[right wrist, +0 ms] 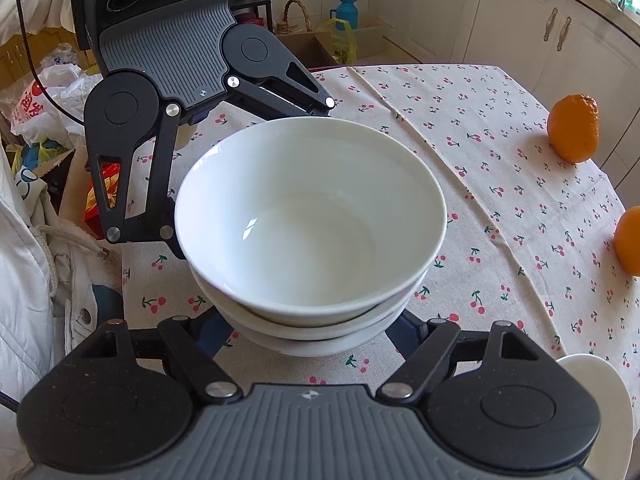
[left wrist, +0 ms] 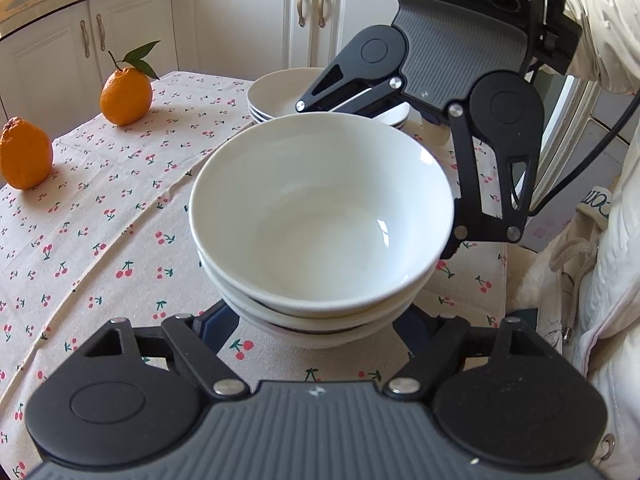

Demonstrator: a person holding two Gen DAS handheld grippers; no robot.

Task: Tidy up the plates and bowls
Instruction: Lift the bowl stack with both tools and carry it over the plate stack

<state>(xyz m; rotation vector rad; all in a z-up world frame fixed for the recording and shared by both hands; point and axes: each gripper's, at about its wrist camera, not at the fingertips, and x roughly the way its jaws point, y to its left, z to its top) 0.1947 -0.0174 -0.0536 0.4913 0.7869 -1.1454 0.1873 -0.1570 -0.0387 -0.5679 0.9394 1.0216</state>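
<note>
Cherry-cloth counter [left wrist: 120,208]: both tools, left [left wrist: 316,320] and right [right wrist: 316,320], spread wide flanking bowl stack [left wrist: 320,216]; next, probably squeeze and lift together.

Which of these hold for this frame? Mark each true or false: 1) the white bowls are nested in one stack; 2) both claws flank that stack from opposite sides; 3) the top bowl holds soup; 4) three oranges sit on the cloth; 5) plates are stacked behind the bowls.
1) True: the bowl stack shows three nested rims.
2) True: the left claw and the right claw each spread wide around its base, facing each other.
3) False: the top bowl is empty.
4) False: only two oranges show on the cherry tablecloth.
5) True: a plate stack sits beyond the bowls in the left wrist view.
</note>
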